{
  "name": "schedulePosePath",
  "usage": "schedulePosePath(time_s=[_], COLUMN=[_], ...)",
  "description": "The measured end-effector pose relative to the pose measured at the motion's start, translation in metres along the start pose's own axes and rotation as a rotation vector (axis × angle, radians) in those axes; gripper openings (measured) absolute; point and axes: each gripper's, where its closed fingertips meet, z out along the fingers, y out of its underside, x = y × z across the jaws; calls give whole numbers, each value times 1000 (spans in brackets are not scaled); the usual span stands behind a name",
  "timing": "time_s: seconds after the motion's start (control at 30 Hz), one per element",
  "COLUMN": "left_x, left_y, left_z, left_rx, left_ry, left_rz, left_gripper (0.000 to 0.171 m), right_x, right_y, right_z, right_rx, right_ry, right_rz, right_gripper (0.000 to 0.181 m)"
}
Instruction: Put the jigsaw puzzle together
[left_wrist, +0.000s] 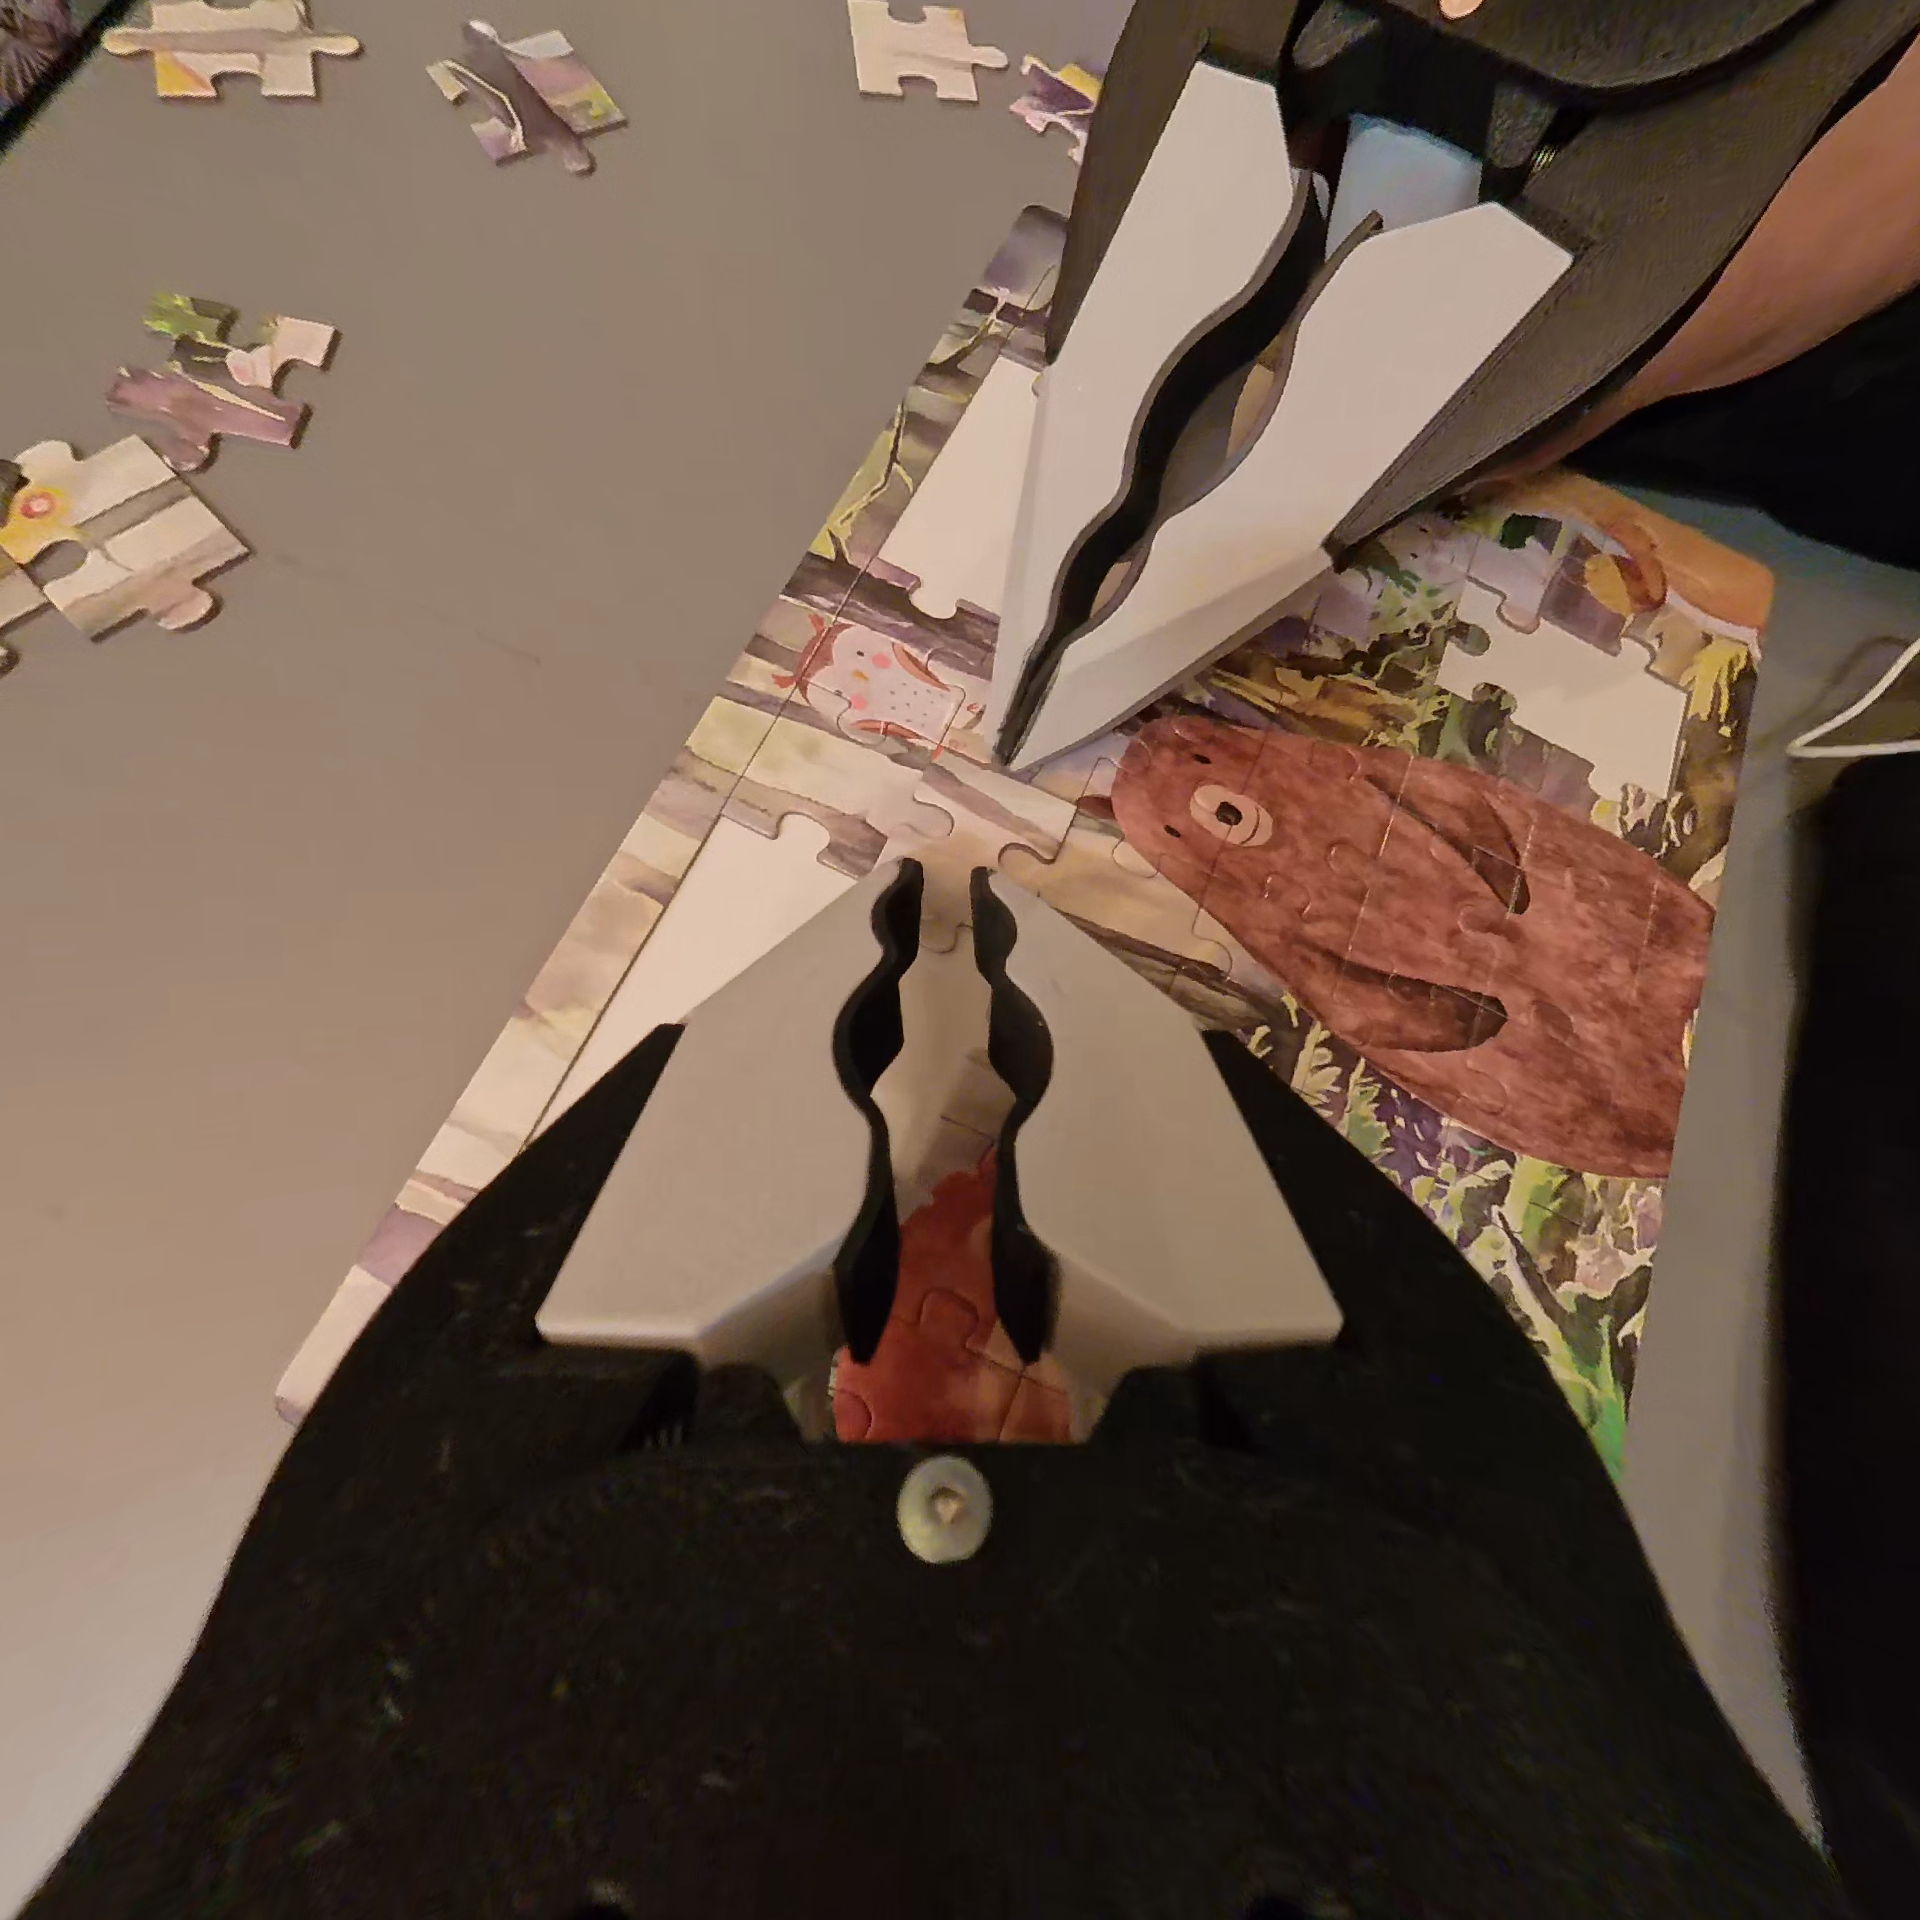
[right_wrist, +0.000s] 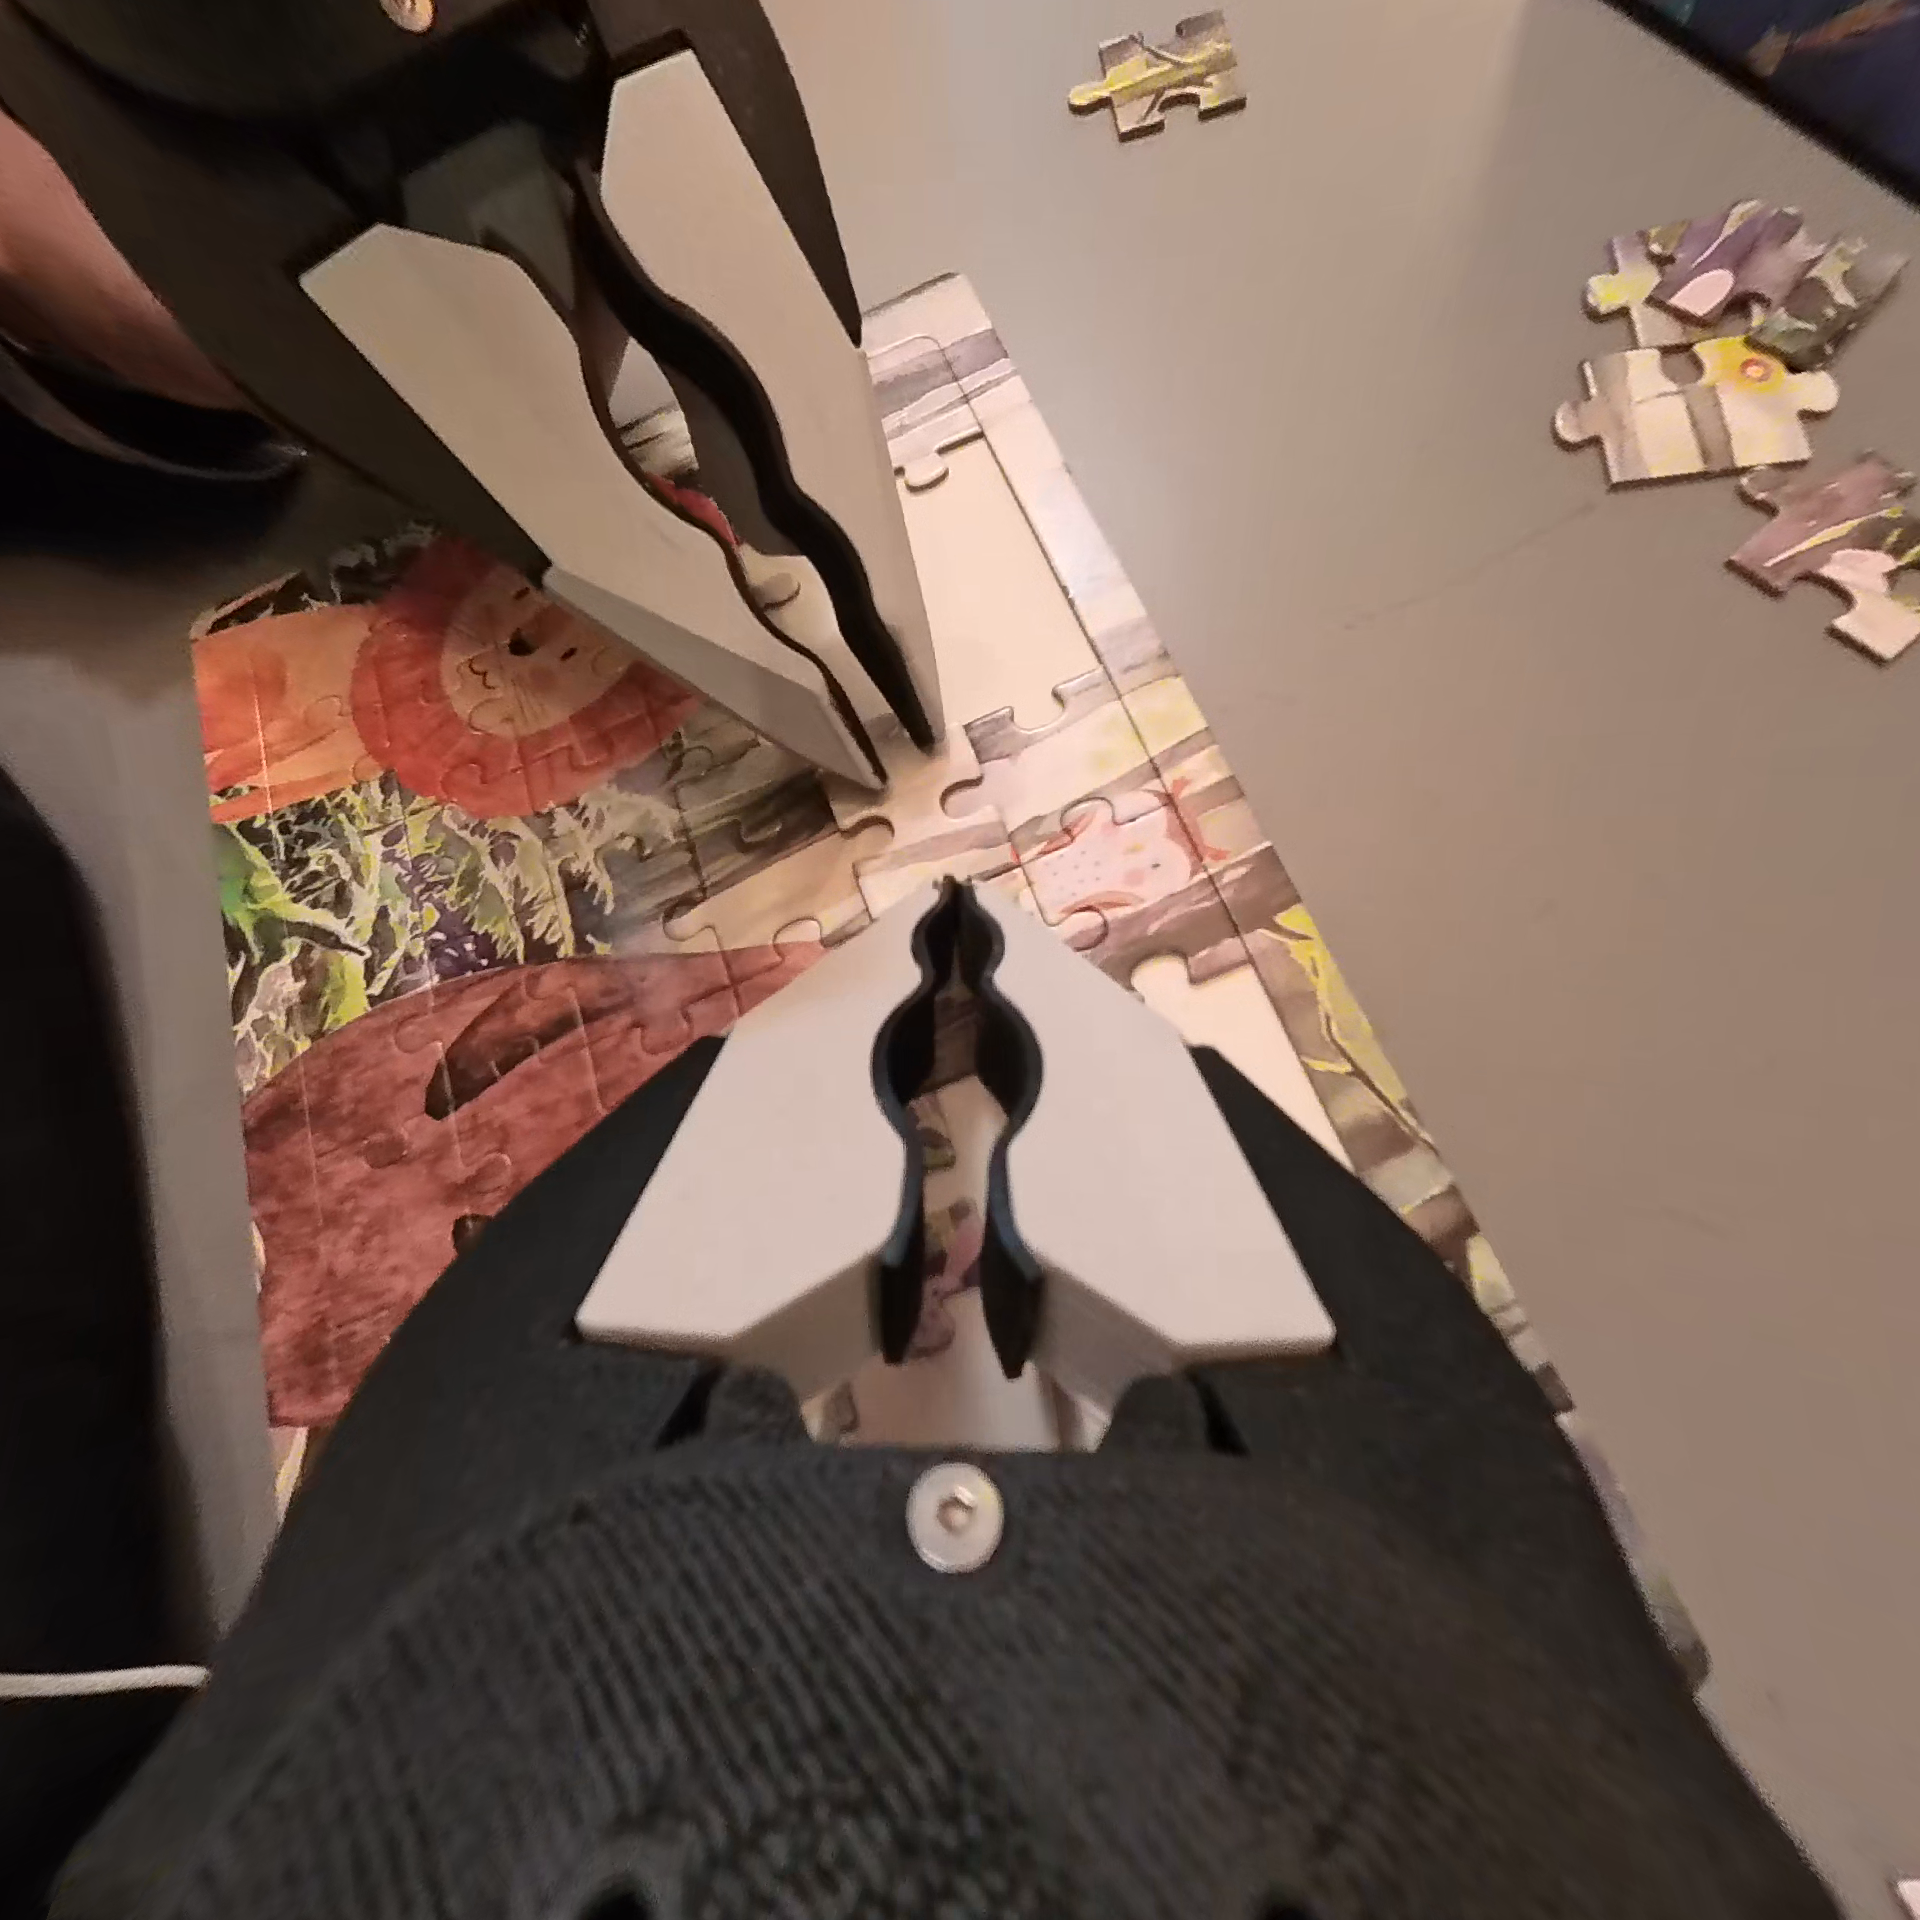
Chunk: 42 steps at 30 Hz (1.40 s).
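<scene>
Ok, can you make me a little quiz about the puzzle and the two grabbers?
1. True or false: the right gripper has its fingertips closed together.
2. Which animal is already finished in the assembled puzzle? A) a blue whale B) a brown bear C) a zebra
3. Fill in: the loose pieces lie on the grey ____.
Key: 1 true; 2 B; 3 table.
</scene>
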Motion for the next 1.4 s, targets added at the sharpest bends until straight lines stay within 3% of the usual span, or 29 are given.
schedulePosePath(time_s=[0.83, 1.2, 1.4], left_x=[6, 8, 8], left_y=[5, 1, 1], left_z=[2, 8, 8], left_rx=[-27, -41, -36], left_ry=[47, -72, -47], left_rz=[-65, 61, 24], left_gripper=[0, 0, 0], right_x=[-3, -7, -7], right_y=[-4, -4, -3], right_z=[4, 6, 5], right_rx=[-2, -24, -44], right_ry=[36, 47, 97], right_rz=[-75, -99, -188], right_gripper=[0, 0, 0])
